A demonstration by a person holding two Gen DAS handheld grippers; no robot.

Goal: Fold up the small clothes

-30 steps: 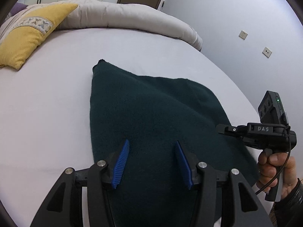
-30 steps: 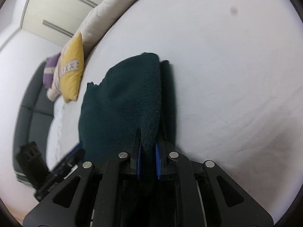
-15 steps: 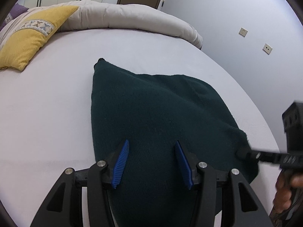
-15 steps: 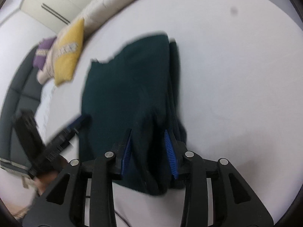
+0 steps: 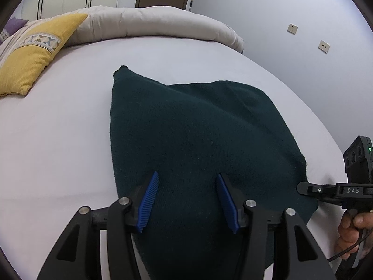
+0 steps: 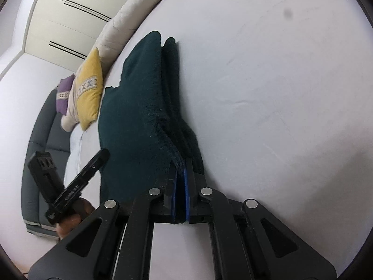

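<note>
- The dark green garment [image 5: 198, 144] lies mid-bed on the white sheet [image 5: 58, 140], its long axis running away toward the duvet edge.
- Right gripper [image 6: 179, 186] – nearer – is clenched on the garment's near right corner; its jaws have just closed there, after gaping half a second ago.
- Left gripper [image 5: 186, 200] hovers released over the near edge, unchanged.

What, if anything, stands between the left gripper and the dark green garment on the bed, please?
Nothing visible does. The left gripper hangs right over the dark green garment, jaws apart, with only cloth beneath them. The right gripper is clamped on the garment's edge off to the side, out of the way.
</note>
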